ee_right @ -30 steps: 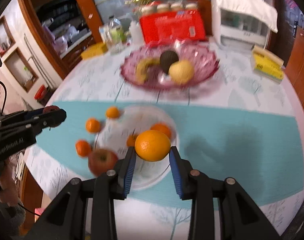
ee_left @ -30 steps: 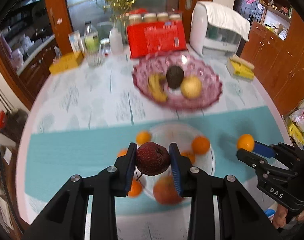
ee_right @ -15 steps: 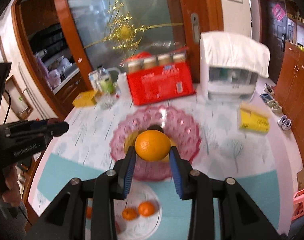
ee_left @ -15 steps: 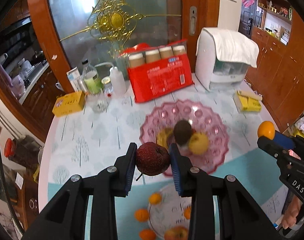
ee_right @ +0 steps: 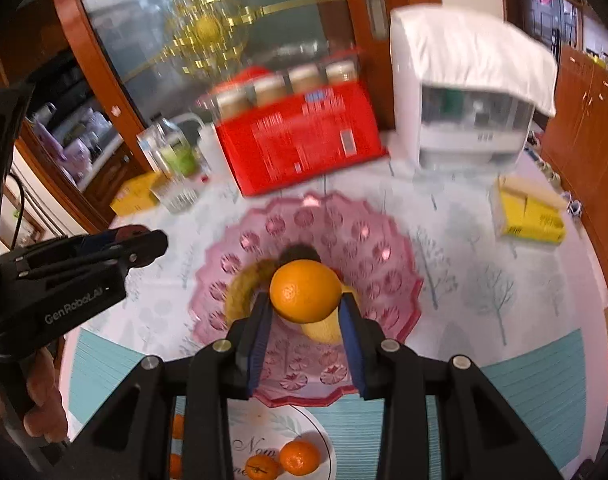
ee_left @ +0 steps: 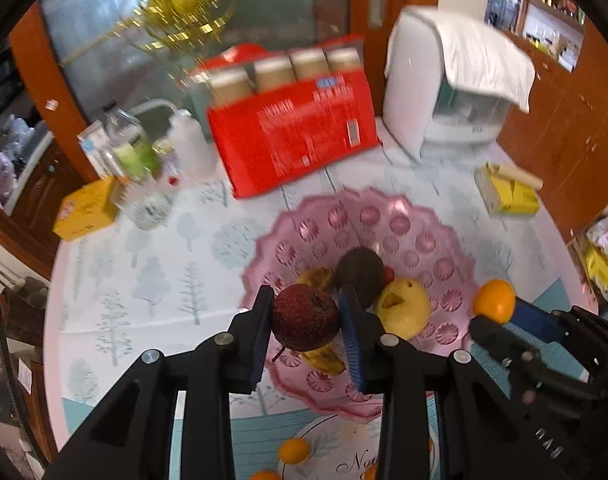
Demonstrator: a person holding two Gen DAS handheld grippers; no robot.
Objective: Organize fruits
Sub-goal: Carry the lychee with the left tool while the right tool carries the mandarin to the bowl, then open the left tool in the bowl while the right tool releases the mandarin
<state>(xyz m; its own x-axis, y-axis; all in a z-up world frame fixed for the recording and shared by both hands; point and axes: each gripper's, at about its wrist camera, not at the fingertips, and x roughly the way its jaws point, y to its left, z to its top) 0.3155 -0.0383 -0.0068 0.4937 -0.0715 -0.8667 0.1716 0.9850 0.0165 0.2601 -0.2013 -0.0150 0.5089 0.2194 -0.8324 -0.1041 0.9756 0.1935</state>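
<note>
Left gripper [ee_left: 306, 320], lower centre of frame: jaws clamped on a dark red apple [ee_left: 305, 317], held over the near-left rim of the pink glass bowl [ee_left: 400, 224], which already holds a dark avocado [ee_left: 358, 270], a yellow pear [ee_left: 404, 308] and a banana [ee_left: 324, 358]. Right gripper [ee_right: 306, 312]: jaws gripping an orange [ee_right: 305, 291], centre frame, above the bowl's middle. White plate [ee_right: 324, 432] with small tangerines [ee_right: 298, 457] at the bottom edge, on the bench [ee_right: 484, 280]
</note>
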